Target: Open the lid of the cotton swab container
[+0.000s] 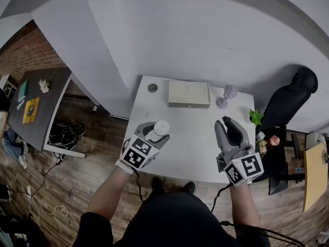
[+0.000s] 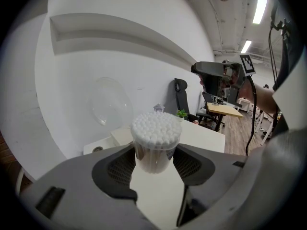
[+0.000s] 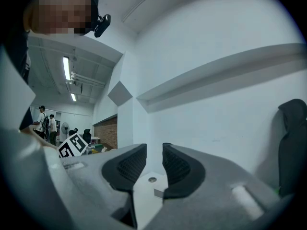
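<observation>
head camera looks down; all share table (image 1: pixel 190 133)

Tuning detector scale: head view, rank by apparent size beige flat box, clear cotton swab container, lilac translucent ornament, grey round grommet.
beige flat box
lilac translucent ornament and cotton swab container: alike, container nearer
grey round grommet

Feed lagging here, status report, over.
Left gripper clamped on clear round cotton swab container. Right gripper empty, jaws slightly apart. Clear lid looks flipped back. Nothing in the way.

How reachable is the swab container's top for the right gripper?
Probably yes: left gripper clamps the swab container by its sides, top exposed; open air lies between it and the empty right gripper.
</observation>
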`<state>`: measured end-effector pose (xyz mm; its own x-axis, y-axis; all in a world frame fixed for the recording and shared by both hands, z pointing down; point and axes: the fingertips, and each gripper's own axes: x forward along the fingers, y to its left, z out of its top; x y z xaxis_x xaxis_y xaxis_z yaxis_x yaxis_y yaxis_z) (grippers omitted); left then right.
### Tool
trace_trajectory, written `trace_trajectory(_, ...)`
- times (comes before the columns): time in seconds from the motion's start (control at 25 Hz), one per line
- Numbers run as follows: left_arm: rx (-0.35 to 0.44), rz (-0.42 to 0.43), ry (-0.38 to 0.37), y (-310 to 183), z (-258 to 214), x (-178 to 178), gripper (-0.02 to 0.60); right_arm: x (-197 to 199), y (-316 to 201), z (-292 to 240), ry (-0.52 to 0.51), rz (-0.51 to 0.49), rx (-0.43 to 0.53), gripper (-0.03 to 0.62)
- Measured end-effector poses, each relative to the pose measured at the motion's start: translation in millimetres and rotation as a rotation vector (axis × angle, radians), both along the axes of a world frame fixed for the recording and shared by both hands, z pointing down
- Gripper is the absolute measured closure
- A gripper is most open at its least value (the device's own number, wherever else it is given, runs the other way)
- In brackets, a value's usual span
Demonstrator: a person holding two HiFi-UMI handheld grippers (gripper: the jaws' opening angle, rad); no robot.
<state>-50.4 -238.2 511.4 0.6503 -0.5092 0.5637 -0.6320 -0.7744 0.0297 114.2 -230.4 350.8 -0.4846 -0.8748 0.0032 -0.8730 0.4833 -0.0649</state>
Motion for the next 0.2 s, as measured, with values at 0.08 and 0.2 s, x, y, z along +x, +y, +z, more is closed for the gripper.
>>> trace_trajectory(0.08,-0.002,0.003,-0.001,0.9,0.0,0.3,0.339,-0.5,0.5,-0.3,0.002,0.000,0.000,0.500)
trace_trajectory(0.2,-0.002,0.008,-0.001,2.1,-0.3,0.5,0.339,-1.8,1.0,-0.7,0.003,-0.002,0.001,0.499)
